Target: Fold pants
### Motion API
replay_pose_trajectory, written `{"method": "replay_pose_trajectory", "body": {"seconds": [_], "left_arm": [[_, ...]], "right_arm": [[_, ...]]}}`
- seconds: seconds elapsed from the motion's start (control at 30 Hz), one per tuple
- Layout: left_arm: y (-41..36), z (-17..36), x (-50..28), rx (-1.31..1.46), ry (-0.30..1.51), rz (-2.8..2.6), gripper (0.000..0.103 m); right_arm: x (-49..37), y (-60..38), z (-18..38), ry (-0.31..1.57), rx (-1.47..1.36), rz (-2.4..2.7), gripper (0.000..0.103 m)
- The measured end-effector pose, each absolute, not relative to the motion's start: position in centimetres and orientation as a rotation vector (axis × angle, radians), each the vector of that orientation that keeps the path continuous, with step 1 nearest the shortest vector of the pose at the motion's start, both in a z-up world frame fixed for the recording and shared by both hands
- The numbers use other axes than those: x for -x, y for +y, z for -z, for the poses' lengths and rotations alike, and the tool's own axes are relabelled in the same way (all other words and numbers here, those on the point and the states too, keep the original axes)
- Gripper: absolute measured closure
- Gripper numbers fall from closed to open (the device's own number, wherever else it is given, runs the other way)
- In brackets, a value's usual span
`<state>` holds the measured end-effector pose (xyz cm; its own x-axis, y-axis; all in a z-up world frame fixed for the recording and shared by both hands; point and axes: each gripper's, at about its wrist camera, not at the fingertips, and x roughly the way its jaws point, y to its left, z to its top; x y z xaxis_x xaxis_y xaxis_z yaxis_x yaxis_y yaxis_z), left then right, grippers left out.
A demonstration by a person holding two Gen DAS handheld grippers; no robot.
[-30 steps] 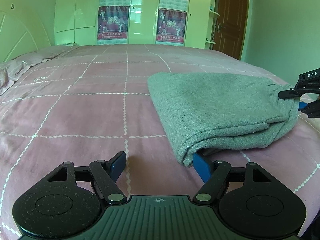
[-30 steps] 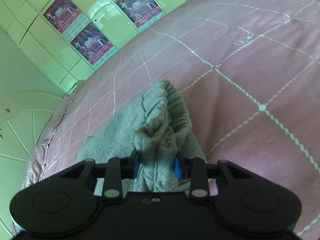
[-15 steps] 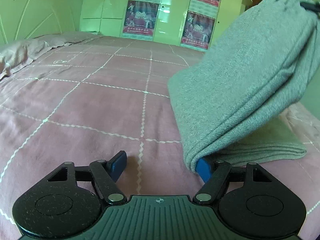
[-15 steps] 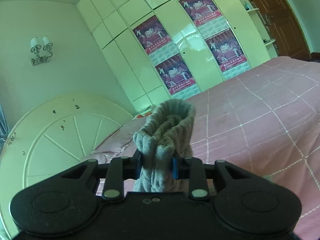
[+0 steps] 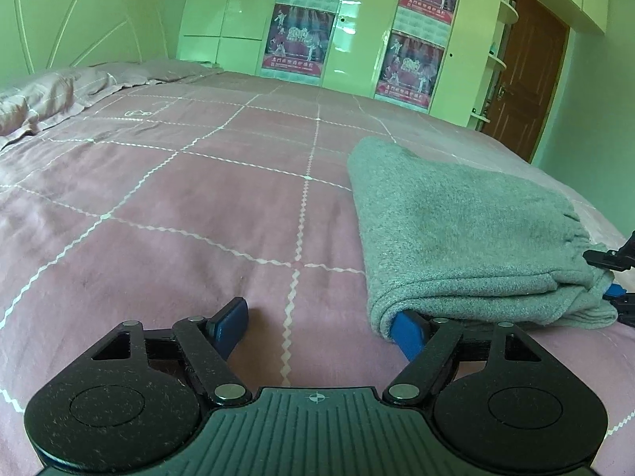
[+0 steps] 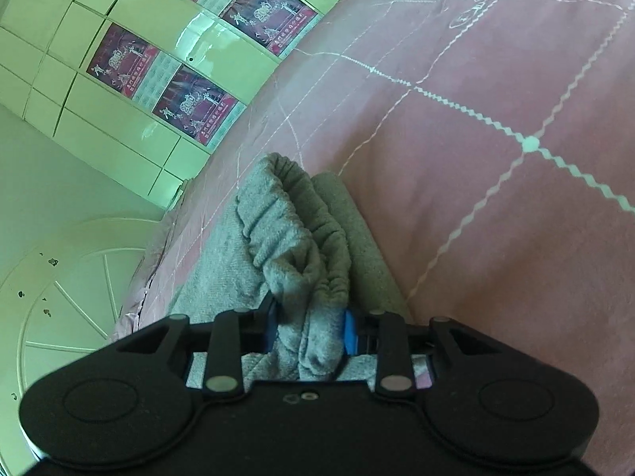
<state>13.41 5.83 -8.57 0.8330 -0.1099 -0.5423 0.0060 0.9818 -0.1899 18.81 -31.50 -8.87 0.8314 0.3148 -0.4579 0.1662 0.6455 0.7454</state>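
Observation:
Grey pants point(image 5: 456, 230) lie folded into a thick stack on the pink bed point(image 5: 158, 198), right of centre in the left wrist view. My left gripper point(image 5: 317, 317) stands wide, its jaws opening. Its right finger point(image 5: 405, 329) is tucked under the near folded corner and its left finger rests on bare sheet. My right gripper point(image 6: 309, 321) pinches the gathered elastic waistband of the pants point(image 6: 293, 238). Its jaws are opening slightly, and the pads still press on the cloth. The right gripper point(image 5: 613, 277) also shows at the stack's right end.
Rumpled pillows point(image 5: 47, 95) lie at the far left of the bed, by a round headboard point(image 6: 59, 277). A wardrobe point(image 5: 357, 39) with posters lines the far wall, and a brown door point(image 5: 524, 79) stands to its right. The bed's right edge runs close behind the pants.
The right gripper swung the waistband end high into the air, then brought it back down onto the stack. The left gripper kept its place at the near corner.

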Motion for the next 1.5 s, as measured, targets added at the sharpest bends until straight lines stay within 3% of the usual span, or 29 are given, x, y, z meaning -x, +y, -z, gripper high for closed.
{"method": "replay_pose_trajectory", "body": {"seconds": [0.23,0.33,0.5,0.7,0.8,1.03,1.37,1.5], "left_arm": [[5.7,8.7,-13.3,0.179,0.58,0.069,0.025],[5.5,8.8,-13.4,0.169,0.579,0.069,0.023],[5.5,8.9,-13.1,0.171,0.574,0.071,0.023],[5.7,8.2,-12.7,0.185,0.578,0.084,0.023],[7.2,7.5,-11.9,0.229,0.578,0.136,0.023],[10.5,5.1,-13.9,0.287,0.485,0.067,0.023],[3.3,3.7,-27.2,0.157,0.605,0.093,0.021],[1.7,5.1,-29.6,0.091,0.648,0.096,0.019]], "right_arm": [[-16.3,-29.7,4.4,0.448,-0.777,-0.182,0.083],[-18.3,-31.4,9.1,0.63,-0.881,-0.078,0.082],[-17.7,-30.7,8.3,0.589,-0.827,-0.092,0.08],[-16.3,-31.6,7.6,0.583,-0.811,-0.078,0.073],[-14.6,-31.7,6.0,0.538,-0.706,-0.007,0.065],[-17.3,-29.6,2.8,0.454,-0.585,-0.078,0.07],[-26.3,-21.9,3.2,0.59,-0.369,-0.192,0.072],[-26.2,-23.5,4.8,0.609,-0.381,-0.181,0.091]]}}
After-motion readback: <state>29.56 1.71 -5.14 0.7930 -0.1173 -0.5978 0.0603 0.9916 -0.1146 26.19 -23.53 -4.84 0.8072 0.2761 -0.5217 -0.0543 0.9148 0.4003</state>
